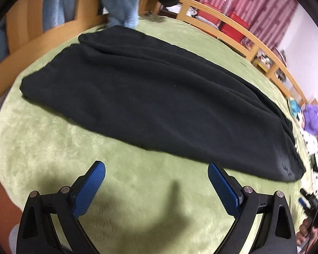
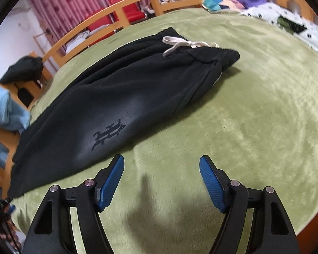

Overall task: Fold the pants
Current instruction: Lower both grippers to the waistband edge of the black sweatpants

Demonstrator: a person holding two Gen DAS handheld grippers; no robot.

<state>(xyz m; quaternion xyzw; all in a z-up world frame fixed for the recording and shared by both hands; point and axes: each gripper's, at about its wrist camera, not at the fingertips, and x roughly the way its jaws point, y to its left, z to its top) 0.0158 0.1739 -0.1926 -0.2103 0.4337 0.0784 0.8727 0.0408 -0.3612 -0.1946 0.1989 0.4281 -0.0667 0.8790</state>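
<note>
Black pants lie flat on the green blanket, legs stacked, apparently folded in half lengthwise. Waistband with white drawstring sits at the far end in the right view; a dark logo is near the right tongs. Left tongs hover released over bare blanket just beside the near pants edge. Right tongs also released, holding nothing. Wooden bed rail runs behind.

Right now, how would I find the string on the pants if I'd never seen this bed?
Find the big green blanket covering the bed, then the black pants lying on it. Follow them to the bunched waistband end farthest from the right gripper. The drawstring lies there, the only pale cream thing on the black cloth.
</note>
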